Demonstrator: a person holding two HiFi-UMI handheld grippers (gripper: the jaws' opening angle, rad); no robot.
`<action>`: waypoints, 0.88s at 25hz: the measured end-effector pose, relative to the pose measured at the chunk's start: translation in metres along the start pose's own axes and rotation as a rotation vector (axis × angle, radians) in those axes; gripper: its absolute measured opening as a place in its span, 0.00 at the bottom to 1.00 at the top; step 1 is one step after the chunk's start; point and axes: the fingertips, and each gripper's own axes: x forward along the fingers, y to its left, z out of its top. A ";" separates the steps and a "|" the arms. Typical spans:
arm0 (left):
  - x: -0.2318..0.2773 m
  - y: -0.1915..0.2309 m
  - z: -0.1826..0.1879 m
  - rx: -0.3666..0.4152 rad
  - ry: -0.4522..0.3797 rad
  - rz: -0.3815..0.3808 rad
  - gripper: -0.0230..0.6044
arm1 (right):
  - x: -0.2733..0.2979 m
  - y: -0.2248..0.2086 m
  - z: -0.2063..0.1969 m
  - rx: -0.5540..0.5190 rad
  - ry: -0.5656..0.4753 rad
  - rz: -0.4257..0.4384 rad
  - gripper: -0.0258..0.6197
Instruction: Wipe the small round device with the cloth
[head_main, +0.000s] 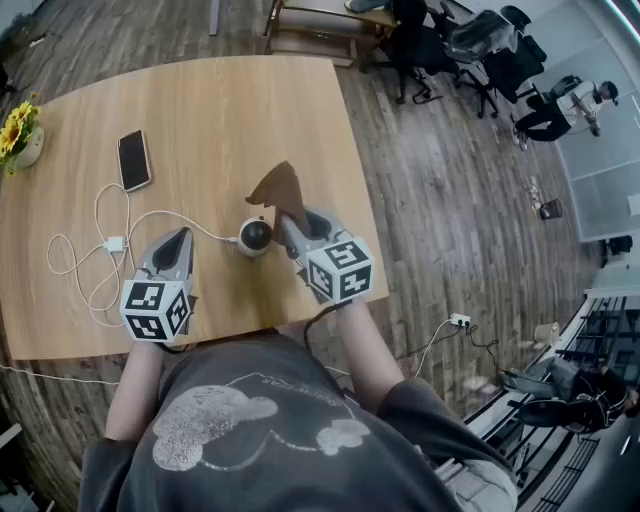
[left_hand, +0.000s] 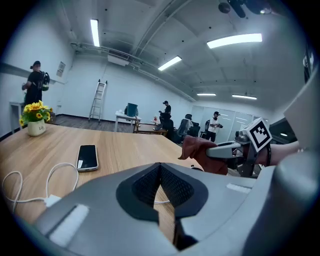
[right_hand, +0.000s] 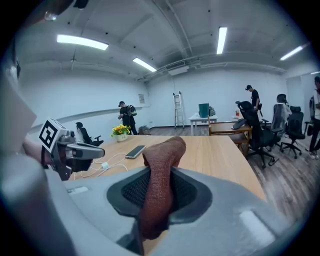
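1. Left gripper (head_main: 179, 240): jaws pressed together, empty, over the smooth wooden bench (head_main: 220, 110).
2. Small round device (head_main: 254, 236): dark-domed, standing on the bench between both grippers.
3. Right gripper (head_main: 289, 220): jaws pinching a coarse brown cloth (head_main: 278, 187), just beside the device.

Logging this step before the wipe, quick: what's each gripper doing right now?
Left gripper: closed, holding nothing.
Right gripper: closed on the reddish-brown knitted cloth.
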 end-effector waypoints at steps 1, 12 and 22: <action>0.000 0.000 0.000 0.006 0.003 -0.015 0.07 | -0.003 0.008 0.003 0.005 -0.012 -0.001 0.16; -0.012 0.003 -0.012 0.044 0.046 -0.169 0.07 | 0.007 0.093 -0.029 0.070 0.021 -0.030 0.16; -0.030 0.013 -0.022 0.065 0.070 -0.227 0.07 | 0.030 0.103 -0.079 0.191 0.123 -0.116 0.16</action>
